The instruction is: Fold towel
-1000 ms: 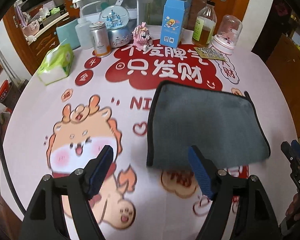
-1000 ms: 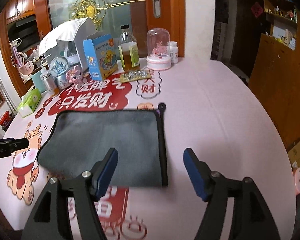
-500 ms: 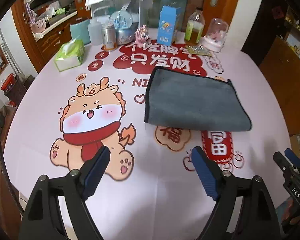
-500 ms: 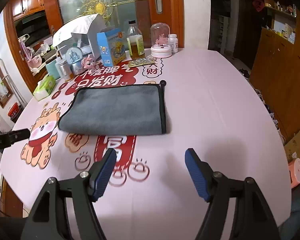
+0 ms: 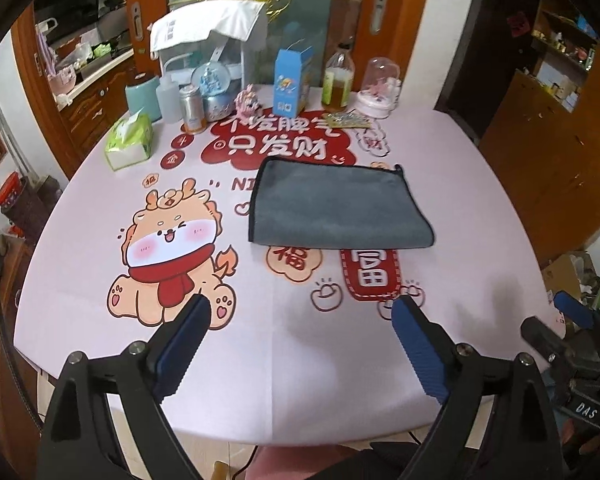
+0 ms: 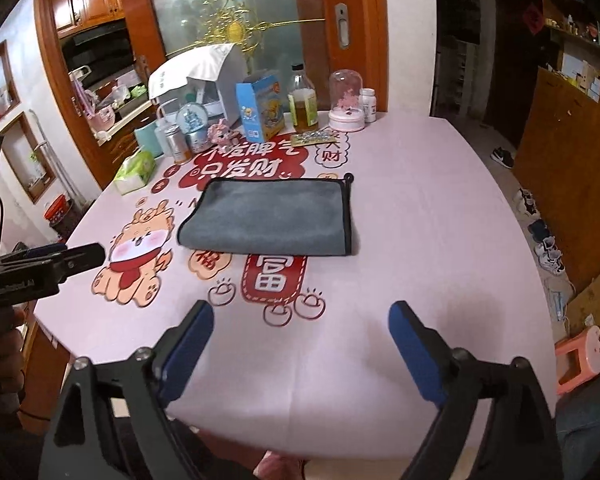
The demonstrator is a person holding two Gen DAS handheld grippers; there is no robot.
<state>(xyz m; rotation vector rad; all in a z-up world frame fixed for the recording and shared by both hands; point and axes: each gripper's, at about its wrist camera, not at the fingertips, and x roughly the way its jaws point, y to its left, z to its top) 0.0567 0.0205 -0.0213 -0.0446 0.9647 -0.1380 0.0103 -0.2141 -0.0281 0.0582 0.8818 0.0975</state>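
A grey towel point(image 5: 336, 204) with a black hem lies folded flat in the middle of the pink printed tablecloth point(image 5: 100, 208); it also shows in the right wrist view point(image 6: 272, 218). My left gripper point(image 5: 300, 312) is open and empty, held over the table's near edge, well short of the towel. My right gripper point(image 6: 300, 316) is open and empty, also over the near edge. The right gripper shows at the lower right of the left wrist view point(image 5: 568, 332); the left gripper shows at the left of the right wrist view point(image 6: 60, 258).
At the table's far side stand a tissue pack point(image 5: 130, 142), a tin can point(image 5: 192, 110), a snow globe point(image 5: 214, 88), a blue carton point(image 5: 290, 84), an oil bottle point(image 5: 338, 80) and a glass dome point(image 5: 380, 88). A pink stool point(image 6: 580, 356) stands on the floor at right.
Both grippers have pulled back from the towel toward the table's near edge and risen. The towel lies in the same place, folded. Both grippers stay open.
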